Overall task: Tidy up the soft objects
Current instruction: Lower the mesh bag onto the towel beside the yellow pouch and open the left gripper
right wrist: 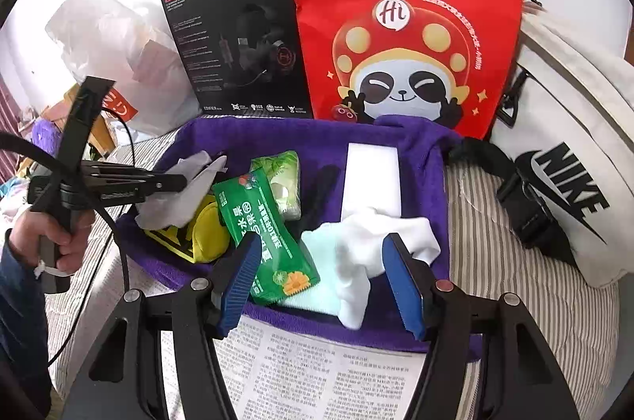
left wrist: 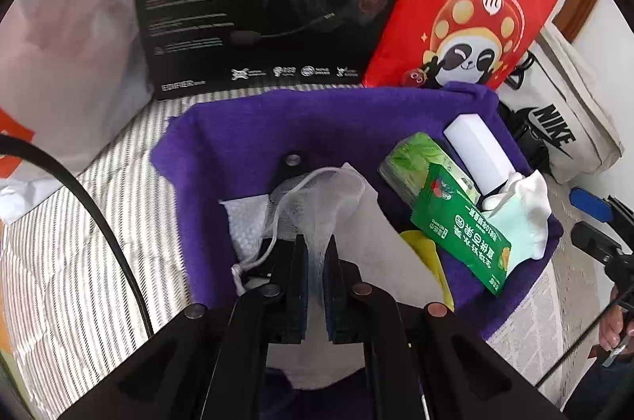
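Your left gripper [left wrist: 317, 261] was pinching a white mesh drawstring pouch [left wrist: 317, 198], jaws pressed on the netting, cord dangling to the left, held above the purple towel [left wrist: 245, 126]. Your right gripper [right wrist: 323, 277] had its jaws spread wide, holding nothing, straddling the white sock [right wrist: 372, 245] and the edge of the green snack packet [right wrist: 273, 230] without clearly touching either. Progress looked partial: the soft items were gathered on the towel but piled loosely, not sorted: white sponge block [right wrist: 372, 174] at the back, green tissue pack [right wrist: 281, 178] beside it, yellow pouch [right wrist: 202, 237] under the packet. The pouch still needed placing, and the sock probably came next. The left view showed the mesh and cord detail plus a white sheet [left wrist: 380, 245] beneath; the right view showed a crumpled white mass at your left gripper's tip, the newspaper [right wrist: 317, 368] under the towel's near edge, and the whole layout at once. Behind stood the red Haidilao bag [right wrist: 404, 23], black headset box [right wrist: 237, 43] and Nike bag [right wrist: 566, 182].
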Tool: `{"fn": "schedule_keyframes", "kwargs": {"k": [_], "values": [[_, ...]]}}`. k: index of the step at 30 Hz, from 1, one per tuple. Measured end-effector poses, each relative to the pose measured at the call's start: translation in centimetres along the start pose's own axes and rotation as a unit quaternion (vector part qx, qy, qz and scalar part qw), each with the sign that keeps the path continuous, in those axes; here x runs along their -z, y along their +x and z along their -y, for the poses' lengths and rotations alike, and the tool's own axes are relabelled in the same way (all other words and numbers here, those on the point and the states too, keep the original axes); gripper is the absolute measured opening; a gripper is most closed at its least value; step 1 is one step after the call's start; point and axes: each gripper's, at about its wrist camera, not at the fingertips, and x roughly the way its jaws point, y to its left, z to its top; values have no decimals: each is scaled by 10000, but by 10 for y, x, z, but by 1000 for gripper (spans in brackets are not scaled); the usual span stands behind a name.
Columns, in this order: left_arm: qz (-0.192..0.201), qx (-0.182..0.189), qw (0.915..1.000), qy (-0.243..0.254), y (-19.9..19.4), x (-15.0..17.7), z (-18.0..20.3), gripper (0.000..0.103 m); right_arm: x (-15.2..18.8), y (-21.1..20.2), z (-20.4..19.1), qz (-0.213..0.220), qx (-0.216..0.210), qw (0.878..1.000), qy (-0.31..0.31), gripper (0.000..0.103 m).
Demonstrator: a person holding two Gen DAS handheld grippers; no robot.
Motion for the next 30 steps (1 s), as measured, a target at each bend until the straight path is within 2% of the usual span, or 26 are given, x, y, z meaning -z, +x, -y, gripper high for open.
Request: {"fn": "schedule_keyframes", "kwargs": {"k": [5,7,11,13,15,21,25,30], "values": [[-61,-40,9999,89,8,-2,6,10,5,-2,4,-45,-9,9999,90,63],[-78,-86,9998,156,9,-2,9,20,7,-1,5,-68,-22,9999,132,63],[-123,-40,9997,187,12,0,13,30,8,1,3,-119,-52,9997,193,63],[-111,-29,9998,184,12,2,15,42,8,3,1,-161,4,9997,197,63],[-108,47,9997,201,12,4,17,44,9,4,-2,-207,32,9996,180,63],[-91,47,9995,299,2,10,28,63,11,-2,-8,-290,124,9992,227,63],[43,131,9996,229,-17,15,35,77,12,-11,-15,-303,253,9989,247,66],[326,-87,9992,233,-47,26,47,86,13,-26,-24,-217,392,9984,330,82]]}}
